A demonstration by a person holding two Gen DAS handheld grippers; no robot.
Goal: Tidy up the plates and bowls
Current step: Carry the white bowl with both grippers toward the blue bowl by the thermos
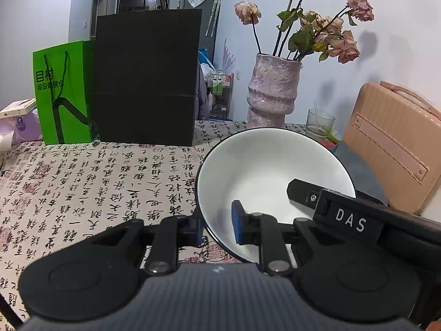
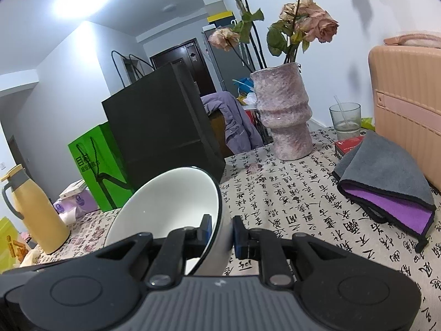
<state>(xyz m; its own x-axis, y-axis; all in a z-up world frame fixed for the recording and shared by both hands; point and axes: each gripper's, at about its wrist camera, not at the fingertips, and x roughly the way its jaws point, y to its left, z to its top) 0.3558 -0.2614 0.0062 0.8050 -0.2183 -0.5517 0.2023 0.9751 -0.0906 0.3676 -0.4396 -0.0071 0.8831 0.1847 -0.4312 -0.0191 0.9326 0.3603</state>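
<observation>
Both tongs, left [image 1: 217, 227] and right [image 2: 222, 230], clamped on opposite rims of white bowl [image 1: 264, 171]; uneven pull could slip it.

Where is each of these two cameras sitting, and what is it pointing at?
Left wrist: rides the left gripper, looking along its fingers across the table at the bags; the gripper pinches the white bowl.
Right wrist: rides the right gripper, facing the vase; it pinches the same bowl's opposite rim.
Shared: bowl, vase, black bag.
</observation>
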